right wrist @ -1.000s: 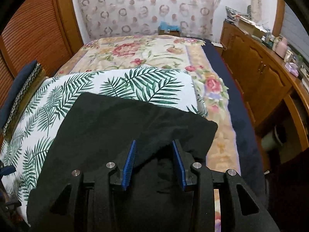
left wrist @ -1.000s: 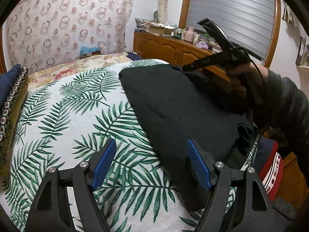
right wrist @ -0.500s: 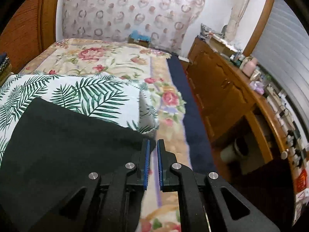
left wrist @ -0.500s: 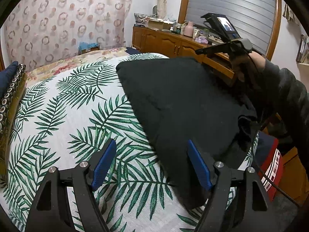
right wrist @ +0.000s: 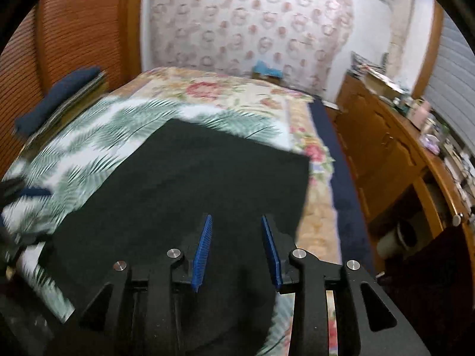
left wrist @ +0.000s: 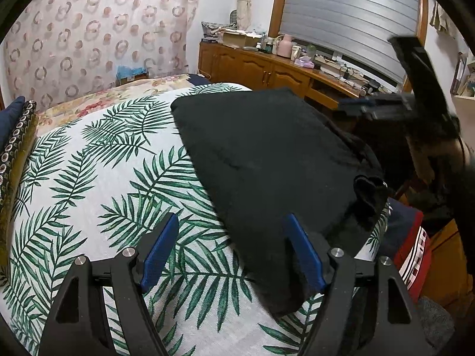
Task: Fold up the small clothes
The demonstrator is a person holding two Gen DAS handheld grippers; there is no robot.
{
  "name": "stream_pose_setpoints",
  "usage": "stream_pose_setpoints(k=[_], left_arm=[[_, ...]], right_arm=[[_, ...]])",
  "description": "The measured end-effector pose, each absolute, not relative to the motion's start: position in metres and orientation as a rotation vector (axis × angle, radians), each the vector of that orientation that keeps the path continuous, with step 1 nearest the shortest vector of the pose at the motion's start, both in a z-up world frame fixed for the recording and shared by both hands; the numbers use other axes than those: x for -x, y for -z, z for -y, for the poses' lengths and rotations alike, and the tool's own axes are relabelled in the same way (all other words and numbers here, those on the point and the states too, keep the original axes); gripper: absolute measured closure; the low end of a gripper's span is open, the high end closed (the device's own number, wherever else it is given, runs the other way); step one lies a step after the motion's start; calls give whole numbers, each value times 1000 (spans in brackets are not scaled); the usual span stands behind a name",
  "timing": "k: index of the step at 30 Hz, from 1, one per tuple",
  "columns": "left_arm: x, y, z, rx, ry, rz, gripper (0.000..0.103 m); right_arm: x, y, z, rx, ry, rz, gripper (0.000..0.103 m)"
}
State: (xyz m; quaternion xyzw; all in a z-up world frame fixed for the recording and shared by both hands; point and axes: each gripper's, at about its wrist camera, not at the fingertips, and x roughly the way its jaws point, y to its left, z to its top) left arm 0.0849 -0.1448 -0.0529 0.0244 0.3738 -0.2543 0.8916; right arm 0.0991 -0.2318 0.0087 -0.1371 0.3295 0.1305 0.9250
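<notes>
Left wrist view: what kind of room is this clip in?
Most likely a home bedroom: a bed under a palm-leaf cover, a cluttered wooden sideboard, a shuttered window.

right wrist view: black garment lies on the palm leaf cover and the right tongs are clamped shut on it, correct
Not quite. In the right wrist view the right tongs are open, blue pads apart above the black garment, gripping nothing. The garment does lie on the palm leaf cover.
</notes>
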Motion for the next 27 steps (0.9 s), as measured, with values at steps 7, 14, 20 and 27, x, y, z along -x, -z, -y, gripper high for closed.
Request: stream_pose_setpoints(k=[7, 14, 20, 27], left_arm=[[-82, 52, 148, -55, 532, -770, 27], [-80, 55, 151, -57, 536, -773, 26], [-80, 57, 153, -61, 536, -782, 26], [-81, 60, 160, -73, 540, -797, 26]], right_arm=[[-51, 7, 233, 236, -290, -694, 54], [-39, 6, 242, 179, -268, -715, 54], [-39, 15, 247, 131, -233, -760, 54], [-36, 8, 252, 69, -277, -774, 54]])
